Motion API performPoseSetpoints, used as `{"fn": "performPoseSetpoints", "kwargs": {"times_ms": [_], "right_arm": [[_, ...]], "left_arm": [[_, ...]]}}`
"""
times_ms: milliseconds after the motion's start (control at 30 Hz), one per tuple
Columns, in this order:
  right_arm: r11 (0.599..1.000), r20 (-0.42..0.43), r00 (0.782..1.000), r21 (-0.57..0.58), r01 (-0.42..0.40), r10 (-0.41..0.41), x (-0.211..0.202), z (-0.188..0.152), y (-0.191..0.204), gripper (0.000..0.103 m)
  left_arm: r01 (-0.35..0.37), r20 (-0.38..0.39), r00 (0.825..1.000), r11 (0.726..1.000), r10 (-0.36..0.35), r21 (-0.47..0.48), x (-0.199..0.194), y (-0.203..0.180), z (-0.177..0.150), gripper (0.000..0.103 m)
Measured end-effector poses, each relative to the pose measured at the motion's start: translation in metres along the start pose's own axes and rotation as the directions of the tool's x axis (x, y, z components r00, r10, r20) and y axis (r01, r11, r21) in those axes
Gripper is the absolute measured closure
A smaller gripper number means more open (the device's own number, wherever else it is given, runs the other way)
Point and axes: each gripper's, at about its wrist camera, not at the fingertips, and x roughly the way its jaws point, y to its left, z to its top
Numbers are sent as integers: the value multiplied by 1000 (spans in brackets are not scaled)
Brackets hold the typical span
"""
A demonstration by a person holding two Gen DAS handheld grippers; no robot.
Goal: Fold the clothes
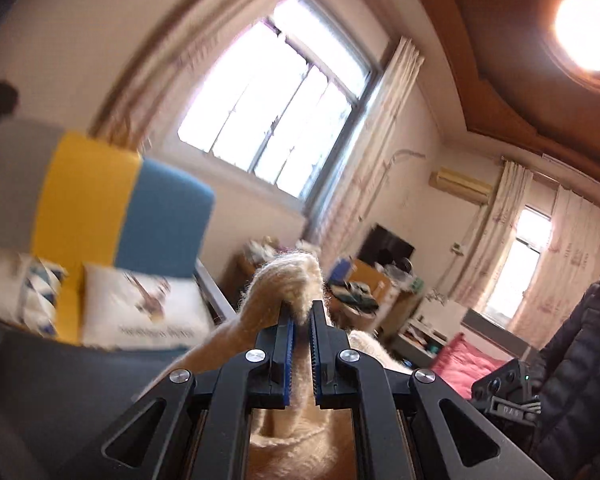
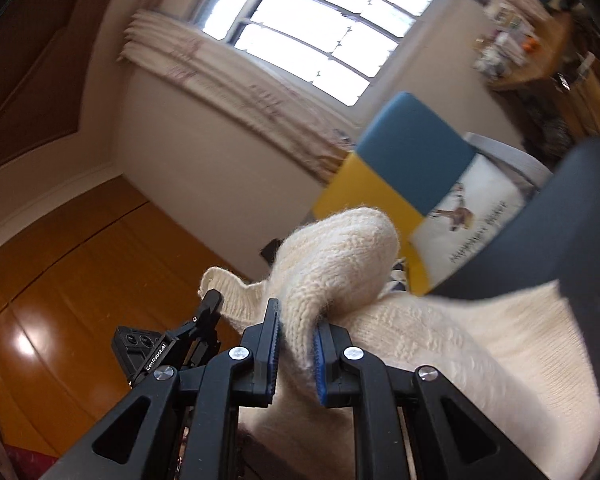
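Cream knitted sweater [image 2: 340, 248]: held off the ground by both grippers, lower centre of each wrist view.

Right wrist view:
- The right gripper [image 2: 296, 316] is clamped on a thick fold of the sweater. The knit bulges up out of the narrow gap between the blue pads and rounds over in the middle of the frame.
- The rest of the garment spreads toward the lower right of the frame, passing under a dark grey blurred surface [image 2: 560, 232] at the right edge.
- The left gripper [image 2: 212, 300] appears at lower left, its fingertip against a ribbed edge of the same sweater.
- Background: a barred window [image 2: 320, 20] at top centre, a gathered curtain [image 2: 220, 76] below it, an orange-brown wooden panel [image 2: 80, 280] at left.

Left wrist view:
- The left gripper [image 1: 302, 312] is closed on a thin bunch of the sweater [image 1: 288, 280]. Fuzzy knit stands up just above the fingertips and more cloth hangs below, between the finger frames.
- A cushion in grey, yellow and blue bands [image 1: 100, 200] sits at centre left, with a white printed pillow [image 1: 148, 304] below it.
- A ceiling lamp [image 1: 588, 28] glows at upper right.
- A person in a dark quilted jacket [image 1: 580, 360] stands at the right edge.
- A pink cloth [image 1: 464, 364] lies at lower right.
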Motion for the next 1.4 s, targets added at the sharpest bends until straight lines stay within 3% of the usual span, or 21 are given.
{"fn": "performPoseSetpoints", "kwargs": {"times_ms": [233,367,467,533,600,767,867,900,933,967,1033,1067,1133,1200,1233,1267,1333,1367,1400], "right_arm": [[983,-87,983,-64,-170,164,39,-14,71,90],[961,-156,953,-49,-272,261,57,-35,99,90],[936,-199,917,-4,-353,345,65,-49,116,90],[914,-222,890,10,-407,399,68,-56,128,93],[904,-233,881,-13,-427,412,69,-58,140,101],[926,-251,908,-93,-367,335,92,-57,140,101],[953,-311,939,-211,-216,144,118,-81,116,97],[953,-320,945,-258,-161,73,124,-93,105,83],[950,-330,944,-294,-110,7,129,-108,91,76],[947,-343,938,-316,-61,-54,135,-126,73,76],[942,-401,903,-336,11,-154,148,-162,36,75],[945,-467,862,-325,39,-196,154,-185,13,75],[949,-574,772,-290,121,-274,155,-229,-29,75],[950,-671,676,-264,167,-305,152,-268,-60,75],[940,-693,636,-275,202,-339,151,-282,-70,74],[930,-712,598,-286,232,-369,153,-295,-81,72],[919,-735,551,-304,252,-394,172,-310,-94,72],[915,-738,541,-319,248,-404,181,-316,-96,72],[909,-731,541,-344,235,-416,187,-320,-93,72]], "left_arm": [[-112,107,989,990,103,87,-103,1,51,95],[-143,143,981,985,128,94,-154,6,68,95],[-147,161,978,987,134,69,-191,9,80,95],[-155,178,974,985,139,78,-212,6,87,95],[-175,196,969,979,152,104,-223,1,92,95],[-221,216,957,969,193,113,-218,22,102,95],[-303,193,941,946,277,118,-184,59,94,95],[-321,163,940,940,300,116,-168,75,84,95],[-333,119,940,936,320,114,-150,94,72,95],[-345,74,938,932,339,112,-133,112,59,95],[-374,-46,925,925,377,69,-104,161,21,95],[-403,-131,905,914,405,47,-93,187,-6,95],[-477,-275,841,878,466,29,-88,228,-62,95],[-499,-403,786,866,469,34,-100,258,-126,95],[-513,-439,758,857,482,55,-106,266,-153,95],[-543,-443,716,829,540,132,-109,268,-178,95],[-600,-423,604,735,675,315,-104,273,-230,95],[-608,-454,569,722,686,329,-97,280,-246,95],[-616,-465,554,716,690,329,-91,285,-255,96]]}}
